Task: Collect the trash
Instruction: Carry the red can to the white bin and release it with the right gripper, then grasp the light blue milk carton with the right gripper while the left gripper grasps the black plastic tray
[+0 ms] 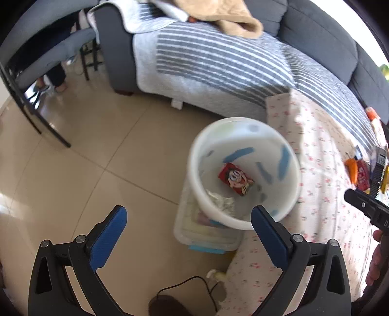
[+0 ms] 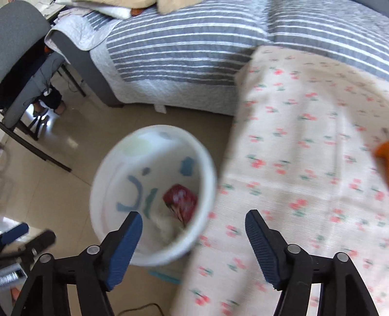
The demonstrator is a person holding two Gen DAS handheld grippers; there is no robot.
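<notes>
Beige tiled floor (image 1: 73, 175), glossy, with a white bin (image 1: 243, 172) standing on a clear plastic box (image 1: 206, 231) beside the floral-cloth surface (image 1: 323, 194). Inside the bin: a red printed carton (image 1: 235, 179) lying flat on the bottom and a crumpled pale wrapper (image 1: 222, 200) next to it (blue and green marks showing through the bin wall). More packets on the floral cloth at the far right edge of the left view, an orange one (image 1: 352, 170) and a red one (image 1: 363, 177), near a dark comb-like thing too small to name.

Behind, a grey sofa (image 1: 316, 29) draped with a striped grey-and-white quilt (image 1: 218, 63), a tan blanket (image 1: 231, 17) heaped on top. At the left, a chair with black legs (image 1: 31, 97) and somebody's feet beneath it. A black cable (image 1: 184, 286) curling on the floor at the bottom.

Left tongs (image 1: 189, 226) wide apart, empty, hovering over the bin's near rim. Right tongs (image 2: 194, 231) likewise spread, nothing between them, above the bin's edge (image 2: 150, 194) and the cloth; right view heavily blurred.
</notes>
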